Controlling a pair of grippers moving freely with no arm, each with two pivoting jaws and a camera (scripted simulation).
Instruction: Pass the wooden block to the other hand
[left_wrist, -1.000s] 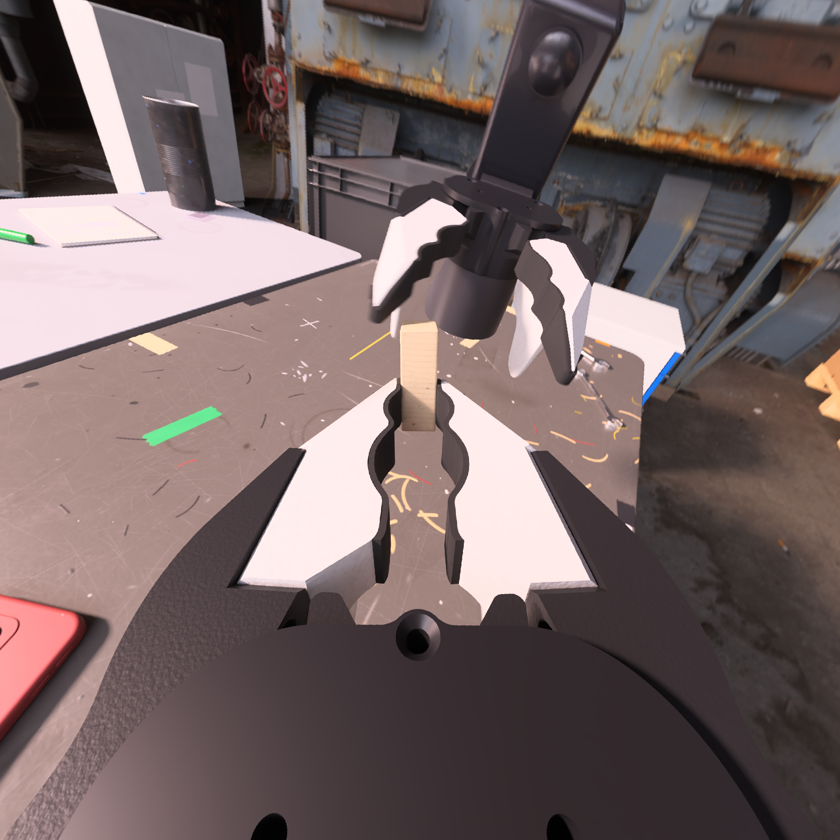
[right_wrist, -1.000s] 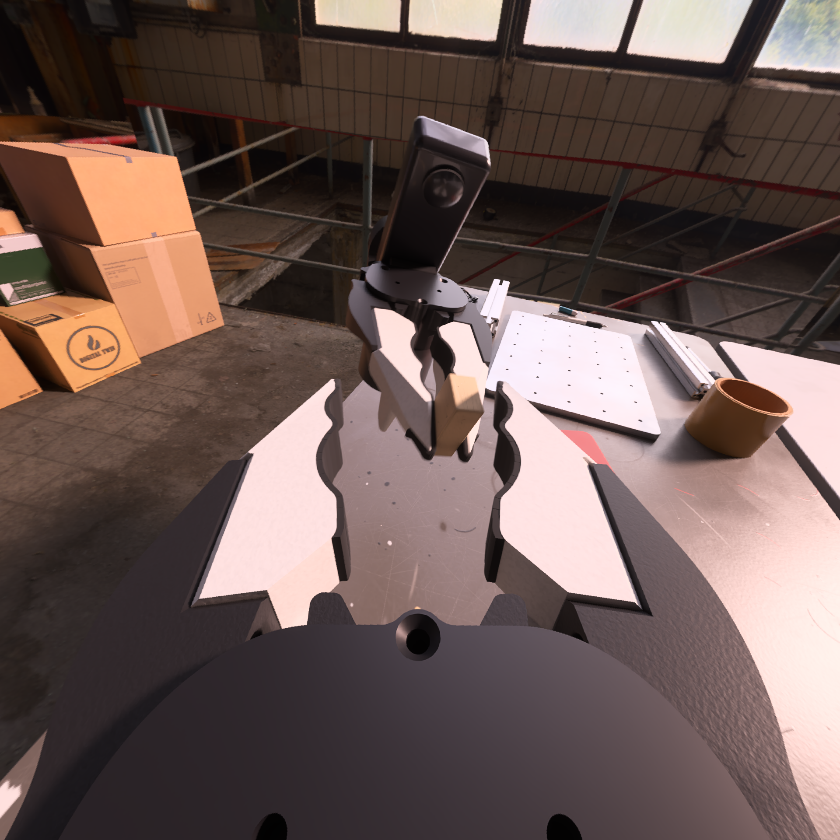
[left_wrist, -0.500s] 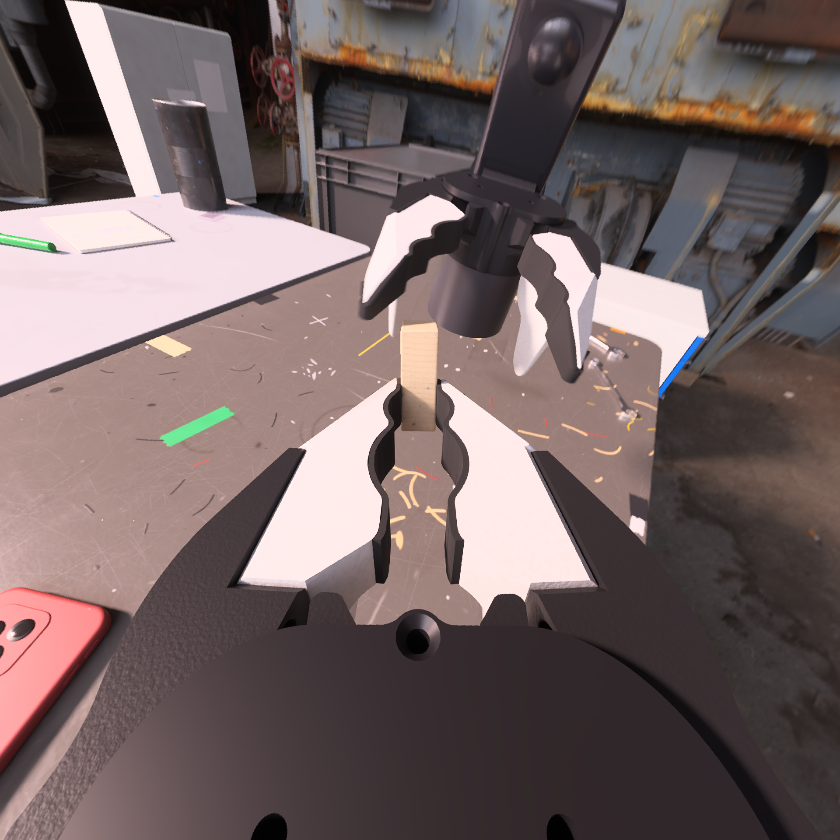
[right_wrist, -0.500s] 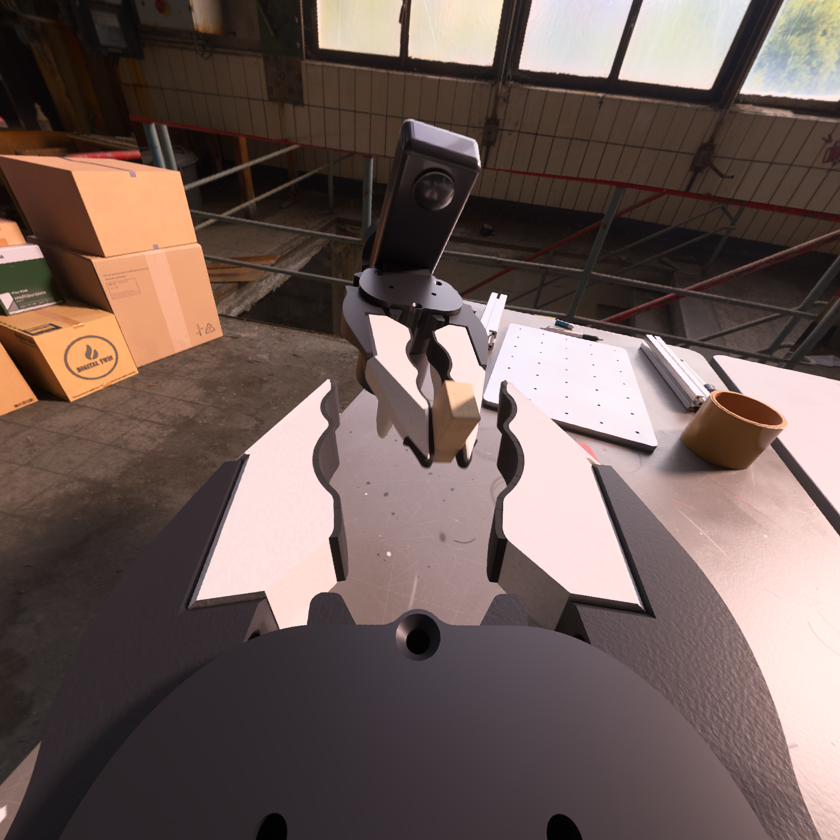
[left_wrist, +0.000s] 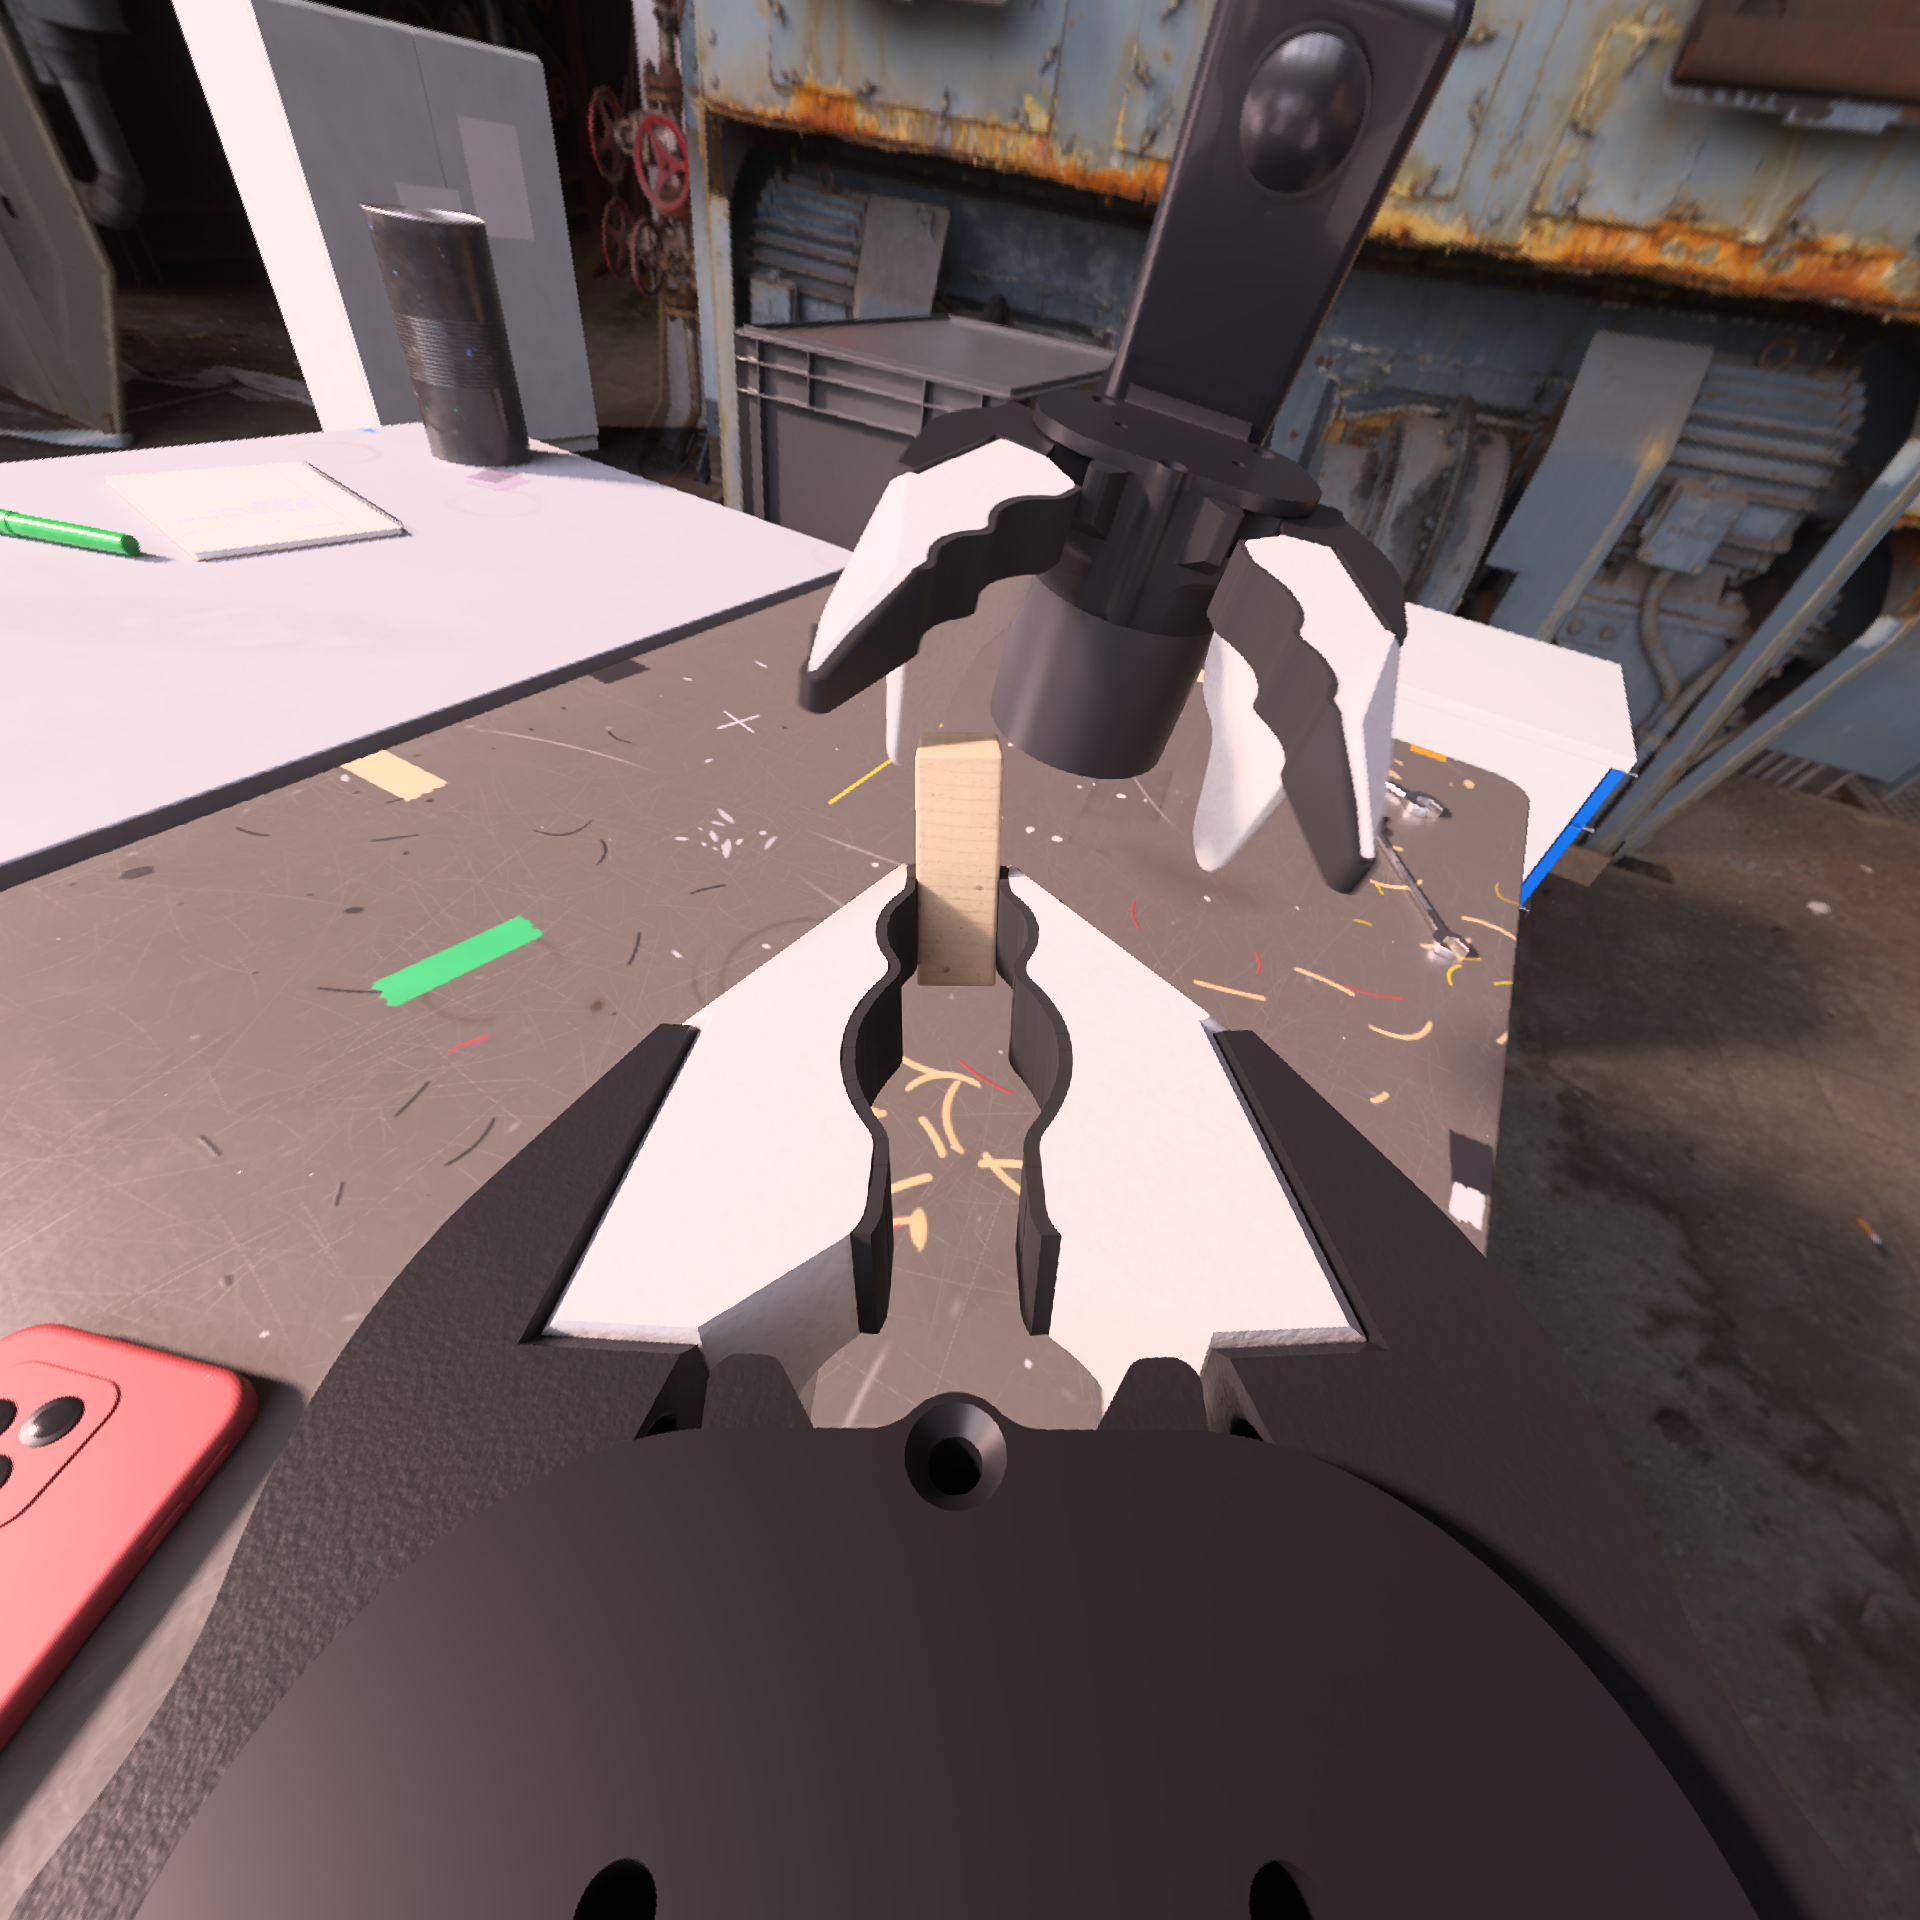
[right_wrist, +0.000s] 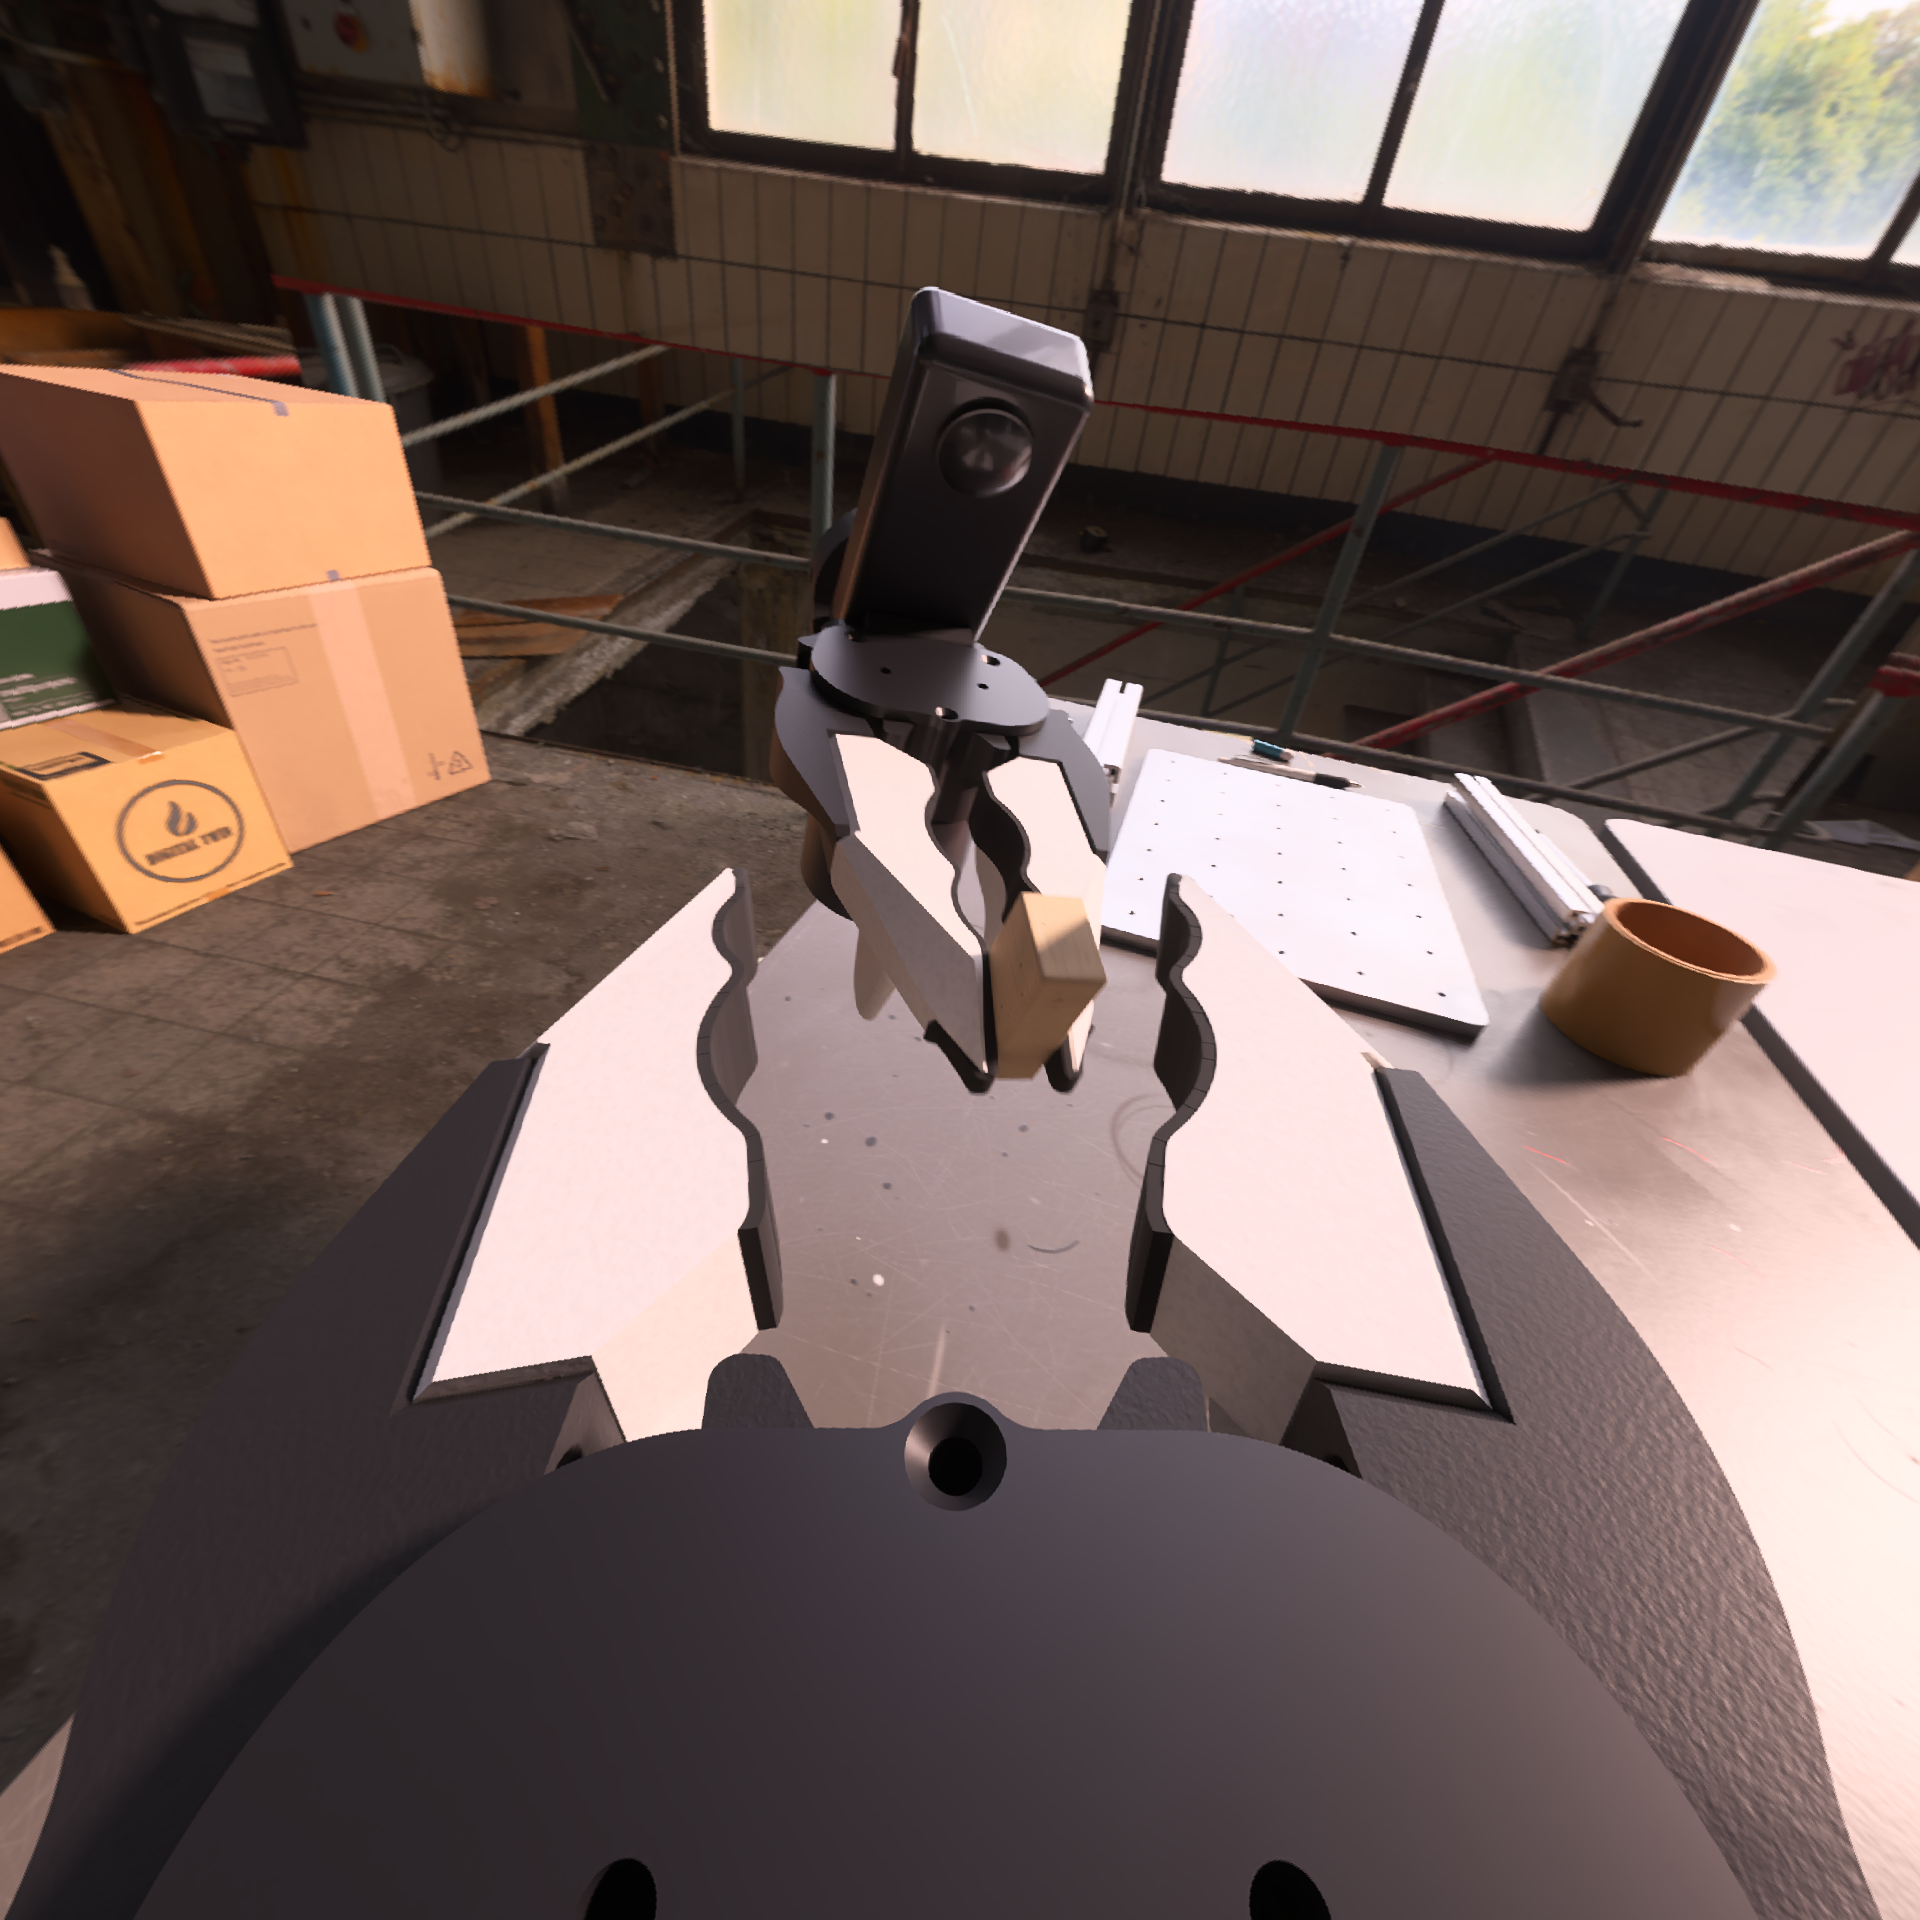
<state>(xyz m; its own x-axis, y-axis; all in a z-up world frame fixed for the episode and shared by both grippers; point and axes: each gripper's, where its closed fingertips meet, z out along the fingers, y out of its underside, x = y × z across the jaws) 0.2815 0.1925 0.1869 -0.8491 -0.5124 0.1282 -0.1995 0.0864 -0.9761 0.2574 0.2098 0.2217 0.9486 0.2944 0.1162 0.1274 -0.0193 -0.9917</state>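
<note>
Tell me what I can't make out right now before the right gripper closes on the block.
- Wooden block: lower sides hidden by the left gripper fingers, left wrist view.
- Block's far face: hidden by a finger, right wrist view.
- Red phone: cut off by the left edge.
- Right gripper: open; gap to block unclear.

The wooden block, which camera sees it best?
The left wrist view: the wooden block stands upright and centred, pinched at its lower end by the left gripper. The right wrist view shows it farther off and tilted, partly hidden by that gripper's fingers.
</note>
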